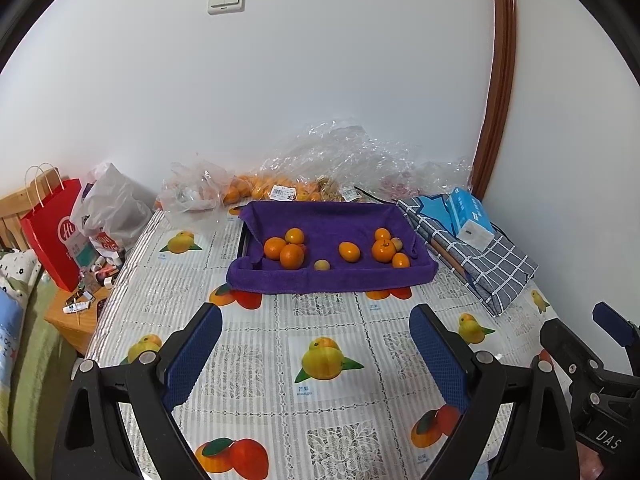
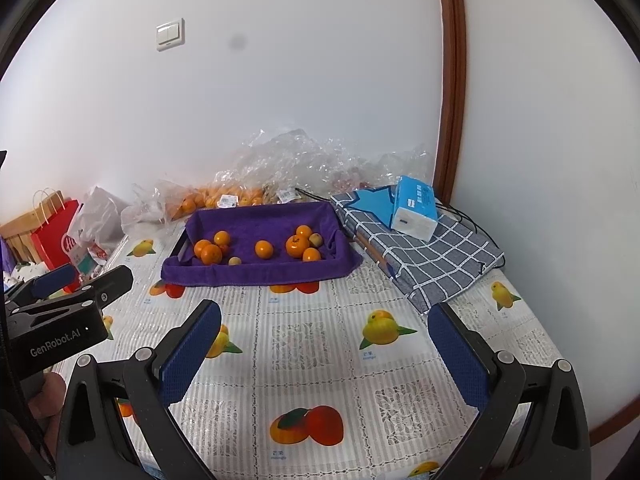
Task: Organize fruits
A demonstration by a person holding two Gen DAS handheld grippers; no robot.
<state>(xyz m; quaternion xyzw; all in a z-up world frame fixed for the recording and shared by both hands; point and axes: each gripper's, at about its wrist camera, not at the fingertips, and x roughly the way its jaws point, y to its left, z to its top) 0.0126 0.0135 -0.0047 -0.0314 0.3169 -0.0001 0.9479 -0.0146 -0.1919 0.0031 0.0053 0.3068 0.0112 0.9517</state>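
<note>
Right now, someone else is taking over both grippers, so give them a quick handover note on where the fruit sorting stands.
Left gripper: open, empty, held above the tablecloth.
Right gripper: open, empty, same height, beside the left.
Purple-lined tray: oranges in a left cluster, a lone orange mid-tray, a right cluster, plus two small pale fruits mixed among them.
More oranges sit in a clear bag behind the tray.
Done: nothing visibly grouped yet.
Left: separate the pale fruits from the oranges, probably empty the bag.
</note>
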